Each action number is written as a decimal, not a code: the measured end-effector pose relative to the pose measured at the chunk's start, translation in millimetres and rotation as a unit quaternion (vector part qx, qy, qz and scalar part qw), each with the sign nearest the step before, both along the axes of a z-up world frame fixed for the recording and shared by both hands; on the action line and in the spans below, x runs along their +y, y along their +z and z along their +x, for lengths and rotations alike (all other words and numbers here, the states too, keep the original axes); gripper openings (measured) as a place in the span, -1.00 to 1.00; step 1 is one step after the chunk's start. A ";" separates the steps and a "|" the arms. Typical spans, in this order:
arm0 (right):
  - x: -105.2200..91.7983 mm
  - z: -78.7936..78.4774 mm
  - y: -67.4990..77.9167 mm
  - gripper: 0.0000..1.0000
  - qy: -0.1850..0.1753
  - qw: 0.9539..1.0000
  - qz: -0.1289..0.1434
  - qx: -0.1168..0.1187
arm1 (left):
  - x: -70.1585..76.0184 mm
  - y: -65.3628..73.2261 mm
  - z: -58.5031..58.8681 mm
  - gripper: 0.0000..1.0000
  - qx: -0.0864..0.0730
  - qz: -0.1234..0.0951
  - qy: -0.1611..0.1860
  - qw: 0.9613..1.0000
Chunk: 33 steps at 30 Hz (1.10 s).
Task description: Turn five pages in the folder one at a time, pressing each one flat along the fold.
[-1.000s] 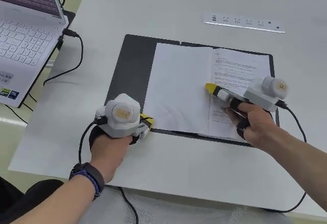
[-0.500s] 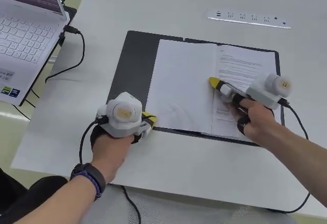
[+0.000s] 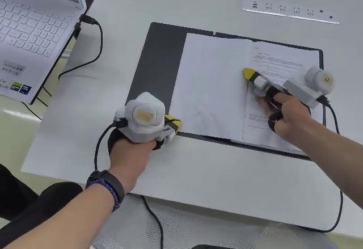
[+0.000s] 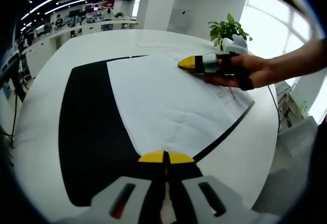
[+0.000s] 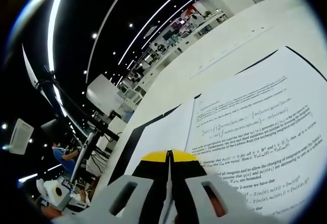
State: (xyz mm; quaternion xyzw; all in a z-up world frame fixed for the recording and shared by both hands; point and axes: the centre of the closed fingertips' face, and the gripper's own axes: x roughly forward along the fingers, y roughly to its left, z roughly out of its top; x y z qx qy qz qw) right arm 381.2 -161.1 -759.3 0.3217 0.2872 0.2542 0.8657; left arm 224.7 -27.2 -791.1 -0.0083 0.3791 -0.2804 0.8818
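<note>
The black folder (image 3: 156,62) lies open on the white table, a blank turned page (image 3: 212,84) on its left side and a printed page (image 3: 281,90) on its right. My right gripper (image 3: 248,74) is shut, its yellow tips resting on the paper at the fold (image 3: 247,98). In its own view the right gripper (image 5: 169,156) points along the fold, printed text (image 5: 255,127) to the right. My left gripper (image 3: 174,125) is shut and sits at the folder's near left edge. In its own view the left gripper (image 4: 165,157) rests on the black cover (image 4: 87,132), with the right gripper (image 4: 185,62) across the page.
A white laptop (image 3: 31,30) with a black cable (image 3: 85,62) stands at the far left. A white power strip (image 3: 289,9) lies beyond the folder. The table's near edge (image 3: 227,206) runs just below my hands.
My right gripper has slid up the fold, away from me, staying shut. The left gripper has stayed at the folder's near edge. The head camera has shifted.
</note>
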 end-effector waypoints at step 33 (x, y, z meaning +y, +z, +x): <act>-3.7 46.1 2.6 -1.00 -0.077 0.997 0.025 -0.011 | 0.6 0.9 0.9 -1.00 -0.003 0.003 -0.009 1.000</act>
